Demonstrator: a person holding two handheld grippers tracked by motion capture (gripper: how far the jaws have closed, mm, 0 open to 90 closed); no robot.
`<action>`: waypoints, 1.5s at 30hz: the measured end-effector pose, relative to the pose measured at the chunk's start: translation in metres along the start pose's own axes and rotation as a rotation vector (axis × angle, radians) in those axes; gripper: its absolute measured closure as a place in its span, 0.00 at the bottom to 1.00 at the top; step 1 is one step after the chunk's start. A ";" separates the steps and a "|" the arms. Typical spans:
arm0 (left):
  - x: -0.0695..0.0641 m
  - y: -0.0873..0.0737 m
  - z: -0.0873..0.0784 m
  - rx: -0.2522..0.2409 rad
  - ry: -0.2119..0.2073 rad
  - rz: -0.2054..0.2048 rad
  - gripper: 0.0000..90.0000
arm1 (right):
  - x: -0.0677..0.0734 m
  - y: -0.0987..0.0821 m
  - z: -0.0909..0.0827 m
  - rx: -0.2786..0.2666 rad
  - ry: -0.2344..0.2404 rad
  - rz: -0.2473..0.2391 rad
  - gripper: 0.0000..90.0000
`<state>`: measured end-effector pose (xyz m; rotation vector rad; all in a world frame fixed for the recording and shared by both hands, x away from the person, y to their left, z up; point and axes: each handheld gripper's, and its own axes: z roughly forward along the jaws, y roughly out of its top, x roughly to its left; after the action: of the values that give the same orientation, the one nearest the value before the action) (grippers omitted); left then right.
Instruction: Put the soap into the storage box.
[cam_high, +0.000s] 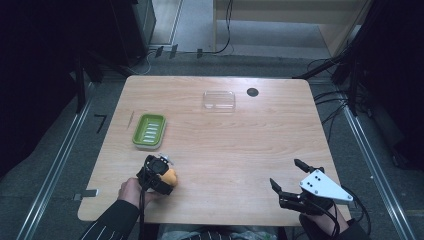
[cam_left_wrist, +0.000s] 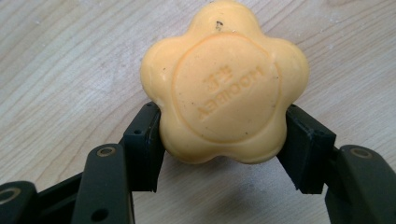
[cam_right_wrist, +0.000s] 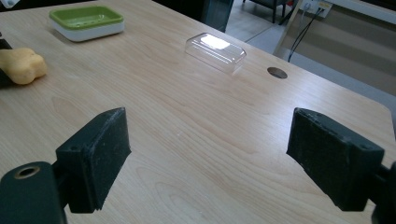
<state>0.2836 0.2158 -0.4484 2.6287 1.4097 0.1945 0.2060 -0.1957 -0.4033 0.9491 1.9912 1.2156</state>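
High view: near the table's (cam_high: 225, 145) front-left corner, the left gripper (cam_high: 162, 177) is clamped on an orange flower-shaped soap bar (cam_high: 169, 176) resting on the wood. Behind it, by the left edge, sits a green ribbed soap dish (cam_high: 149, 131); a clear plastic lid (cam_high: 219, 100) lies near the far edge. Bare wood spans the middle. By the front-right corner, the right gripper (cam_high: 287, 179) holds its jaws wide apart around nothing.

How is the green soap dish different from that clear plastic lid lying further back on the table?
The green soap dish is opaque, bright green on a white base, with raised ribs inside; the clear lid is see-through and smooth. The dish lies near the table's left edge, the lid farther back toward the middle. Both are rounded rectangles of about the same size, resting flat on the wooden table, untouched.
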 end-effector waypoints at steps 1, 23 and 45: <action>0.000 0.000 0.000 -0.005 0.000 -0.003 0.44 | 0.000 0.000 0.000 -0.001 0.000 0.000 0.15; 0.019 -0.008 -0.011 -0.041 0.019 -0.049 0.44 | 0.000 0.000 0.000 -0.001 0.003 0.004 0.15; 0.040 -0.009 -0.017 -0.050 0.023 -0.092 0.44 | -0.001 0.000 0.001 -0.001 0.006 0.002 0.15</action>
<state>0.2955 0.2550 -0.4321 2.5227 1.5090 0.2467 0.2075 -0.1955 -0.4033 0.9480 1.9945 1.2227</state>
